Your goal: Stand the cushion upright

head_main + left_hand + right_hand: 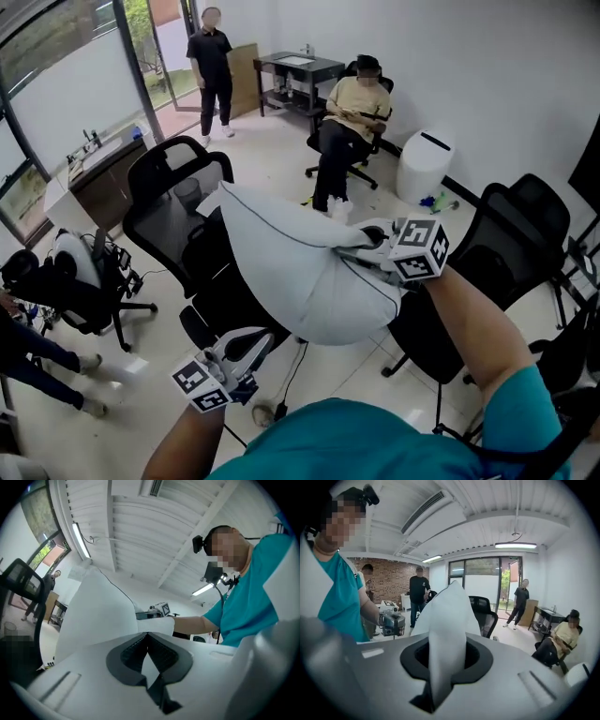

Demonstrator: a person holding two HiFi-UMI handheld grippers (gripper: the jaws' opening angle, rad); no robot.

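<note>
Left gripper (261, 344) and right gripper (364, 246) both clamp the cushion (291, 267) aloft mid-frame above the black chair (164, 220); setting it down upright remains.

A black mesh office chair (167, 220) stands at centre left; a second black chair (525, 220) stands at right, well apart from it; a third chair (70, 281) at far left carries a white item (identity not discernible). One standing person (212, 70) is at the rear; a seated person (354, 112) occupies a chair near a dark table (298, 67); a white bin (424, 167) stands just right of the seated person; a brown board (246, 80) stands upright between the standing person and the table.
</note>
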